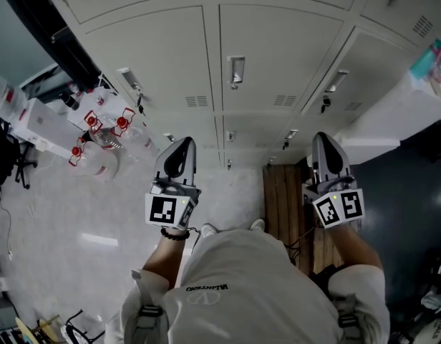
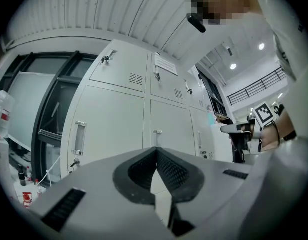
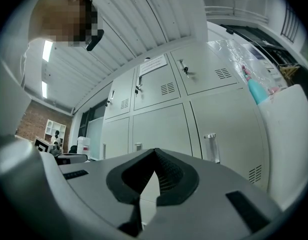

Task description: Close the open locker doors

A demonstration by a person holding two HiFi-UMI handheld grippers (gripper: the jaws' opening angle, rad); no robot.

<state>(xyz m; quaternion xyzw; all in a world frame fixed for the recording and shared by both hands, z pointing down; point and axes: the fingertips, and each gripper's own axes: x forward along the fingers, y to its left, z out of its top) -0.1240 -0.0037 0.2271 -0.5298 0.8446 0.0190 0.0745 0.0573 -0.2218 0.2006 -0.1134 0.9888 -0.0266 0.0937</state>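
Note:
A wall of pale grey lockers (image 1: 278,56) stands in front of me, and every door I can see lies flush and closed. The middle door carries a metal handle (image 1: 236,70). My left gripper (image 1: 182,145) is held in the air short of the lockers, jaws shut and empty. My right gripper (image 1: 325,139) hangs level with it, likewise shut on nothing. In the left gripper view the left gripper (image 2: 156,153) faces closed doors (image 2: 111,129). The right gripper (image 3: 154,155) in its own view also faces closed doors (image 3: 159,129).
Several clear water jugs with red caps (image 1: 99,131) stand on the floor at the left, beside cluttered white boxes (image 1: 41,120). A wooden pallet (image 1: 283,199) lies under my right side. A white cabinet (image 1: 399,113) with a teal bottle (image 1: 428,59) juts out at the right.

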